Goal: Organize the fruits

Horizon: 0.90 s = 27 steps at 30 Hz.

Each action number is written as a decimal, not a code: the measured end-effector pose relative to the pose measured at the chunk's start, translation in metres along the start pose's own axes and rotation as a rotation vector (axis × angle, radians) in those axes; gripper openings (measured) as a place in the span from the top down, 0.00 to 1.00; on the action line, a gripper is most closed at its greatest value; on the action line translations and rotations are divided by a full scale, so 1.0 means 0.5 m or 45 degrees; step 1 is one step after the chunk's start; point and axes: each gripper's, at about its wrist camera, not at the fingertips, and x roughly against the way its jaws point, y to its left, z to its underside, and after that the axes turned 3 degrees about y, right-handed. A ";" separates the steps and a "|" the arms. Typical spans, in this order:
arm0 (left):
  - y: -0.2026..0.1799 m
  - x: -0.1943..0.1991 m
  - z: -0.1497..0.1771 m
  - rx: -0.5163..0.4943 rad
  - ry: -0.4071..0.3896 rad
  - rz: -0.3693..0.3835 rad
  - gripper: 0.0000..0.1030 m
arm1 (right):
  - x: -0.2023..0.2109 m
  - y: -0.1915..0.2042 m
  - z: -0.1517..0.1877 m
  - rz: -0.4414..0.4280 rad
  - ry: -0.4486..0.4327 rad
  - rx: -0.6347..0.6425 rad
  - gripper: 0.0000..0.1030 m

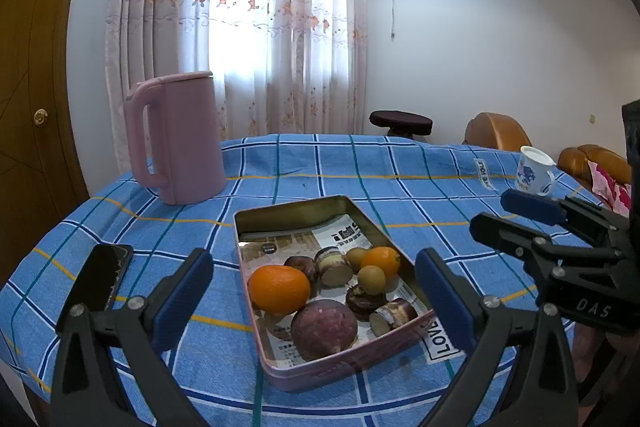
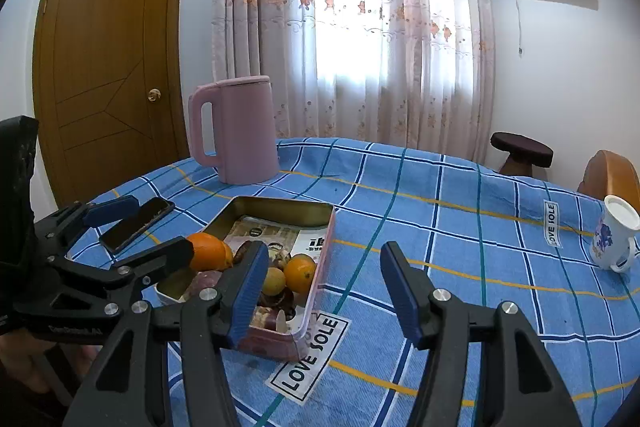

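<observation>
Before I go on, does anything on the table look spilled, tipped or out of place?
Nothing is spilled or tipped. The fruit all sits inside the tin; kettle and mug stand upright. Only oddity: a phone lies beside the tin, unrelated to the fruit.

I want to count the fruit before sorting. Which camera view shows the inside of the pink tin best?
The left wrist view: the pink tin lies open between the fingers, all contents visible. In the right wrist view, a finger and the left gripper cover part of it.

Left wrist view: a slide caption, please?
Open tongs frame a pink tin of oranges and other fruit on a blue checked tablecloth.
</observation>
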 end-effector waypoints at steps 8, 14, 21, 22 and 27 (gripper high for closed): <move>-0.002 -0.001 0.002 -0.005 0.004 -0.002 0.00 | 0.003 -0.004 0.002 0.004 -0.008 -0.005 0.42; -0.004 -0.001 0.002 -0.007 0.003 -0.009 0.00 | 0.010 -0.005 0.003 0.010 -0.016 -0.005 0.42; -0.006 0.004 0.001 -0.003 -0.013 -0.002 0.00 | 0.020 -0.006 0.003 0.027 -0.031 0.003 0.41; -0.007 0.005 0.000 -0.001 -0.016 -0.001 0.00 | 0.022 -0.007 0.003 0.032 -0.037 0.005 0.41; -0.008 0.008 -0.002 0.014 -0.010 0.028 0.00 | 0.034 -0.002 0.001 0.047 -0.062 0.024 0.41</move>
